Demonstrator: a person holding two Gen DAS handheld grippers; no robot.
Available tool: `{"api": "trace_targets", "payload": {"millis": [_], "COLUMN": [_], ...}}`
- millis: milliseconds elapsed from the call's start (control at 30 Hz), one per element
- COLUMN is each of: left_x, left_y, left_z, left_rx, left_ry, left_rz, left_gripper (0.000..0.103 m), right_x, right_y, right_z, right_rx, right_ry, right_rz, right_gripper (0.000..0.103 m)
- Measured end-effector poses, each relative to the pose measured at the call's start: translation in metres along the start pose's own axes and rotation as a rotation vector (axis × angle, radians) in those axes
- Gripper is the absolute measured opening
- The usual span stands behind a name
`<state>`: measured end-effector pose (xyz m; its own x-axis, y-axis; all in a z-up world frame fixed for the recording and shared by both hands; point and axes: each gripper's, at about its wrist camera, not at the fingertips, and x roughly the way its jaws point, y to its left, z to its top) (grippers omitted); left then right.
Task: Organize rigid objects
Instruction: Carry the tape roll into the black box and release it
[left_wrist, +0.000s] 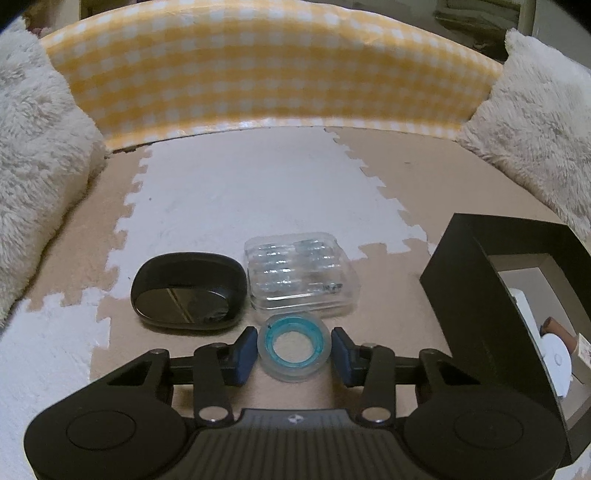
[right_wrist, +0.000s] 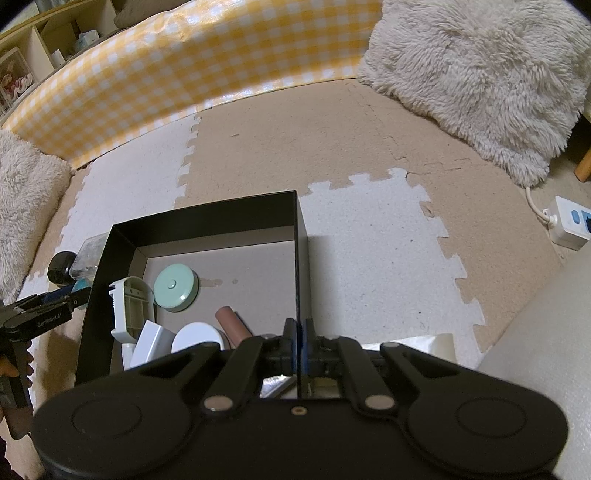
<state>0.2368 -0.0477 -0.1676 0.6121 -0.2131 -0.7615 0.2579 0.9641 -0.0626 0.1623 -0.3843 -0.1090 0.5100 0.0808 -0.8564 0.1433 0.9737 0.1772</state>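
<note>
In the left wrist view a clear tape roll with a teal core (left_wrist: 293, 346) lies flat on the foam mat between my left gripper's (left_wrist: 294, 350) open blue pads, with small gaps on both sides. Behind it lie a black oval case (left_wrist: 188, 291) and a clear plastic case (left_wrist: 301, 275). The black box (left_wrist: 480, 295) stands at the right. In the right wrist view my right gripper (right_wrist: 300, 345) is shut on the right wall of the black box (right_wrist: 301, 258). Inside are a mint round tape measure (right_wrist: 175, 284), a white holder (right_wrist: 129, 310), a brown cylinder (right_wrist: 232, 323) and a white disc (right_wrist: 197, 338).
A yellow checked barrier (left_wrist: 266, 74) runs along the back. Fluffy white cushions (left_wrist: 33, 155) (right_wrist: 480, 81) flank the mat. A white power strip (right_wrist: 570, 221) lies at far right. The left gripper also shows at the left edge of the right wrist view (right_wrist: 70, 297).
</note>
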Motion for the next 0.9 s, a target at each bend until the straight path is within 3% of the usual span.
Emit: {"api": "trace_targets", "payload": {"millis": [233,433,633,900], "left_x": [-0.015,-0.051,-0.075,-0.06], "left_y": [0.007,-0.002,-0.039,-0.102], "left_z": [0.013,0.041,0.057,0.046], "left_rx": [-0.087,-0.135,-0.043,0.182], "left_ry": [0.007,-0.119,-0.202,-0.209], "left_rz": [-0.031,-0.139,-0.231,-0.287], "left_gripper": [0.044,0.044,0.044,0.044], "right_x": [0.0,0.0,0.001,0.001], "right_y": [0.0,0.001,0.0,0.001], "right_z": [0.0,0.0,0.0,-0.001], "right_rx": [0.002,0.001,0.001,-0.001], "right_ry": [0.0,0.0,0.0,0.001], "right_rz": [0.001,0.001,0.001,0.001], "right_gripper": [0.003,0.003,0.003,0.003]}}
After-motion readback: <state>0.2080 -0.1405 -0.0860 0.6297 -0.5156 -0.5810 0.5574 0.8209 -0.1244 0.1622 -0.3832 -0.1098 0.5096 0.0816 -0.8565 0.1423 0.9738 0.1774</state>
